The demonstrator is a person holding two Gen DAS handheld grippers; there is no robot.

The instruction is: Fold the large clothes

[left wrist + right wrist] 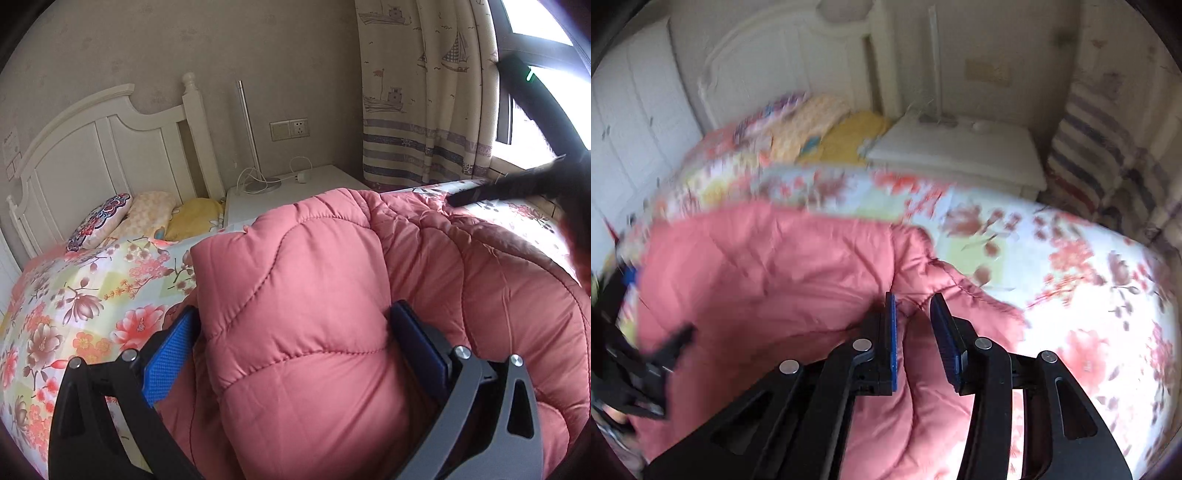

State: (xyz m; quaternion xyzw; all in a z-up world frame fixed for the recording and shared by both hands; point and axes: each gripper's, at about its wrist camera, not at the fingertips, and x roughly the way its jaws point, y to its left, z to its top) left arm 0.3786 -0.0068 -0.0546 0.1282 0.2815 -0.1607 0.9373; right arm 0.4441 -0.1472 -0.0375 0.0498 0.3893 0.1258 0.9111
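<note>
A pink quilted padded coat (314, 295) lies bunched on the floral bedspread (92, 288). My left gripper (291, 325) is closed on a thick folded part of the coat, its blue pads pressed against both sides. My right gripper (912, 314) is shut on a thinner edge of the same coat (775, 266), near its right side. The right gripper also shows as a dark shape at the right of the left wrist view (517, 181). The right wrist view is motion-blurred.
The bed has a white headboard (92, 140) and pillows (147, 218) at its far end. A white nightstand (295, 188) with a lamp and cable stands beside it. A curtain (424, 92) hangs by the window. White wardrobe doors (635, 110) are at the left.
</note>
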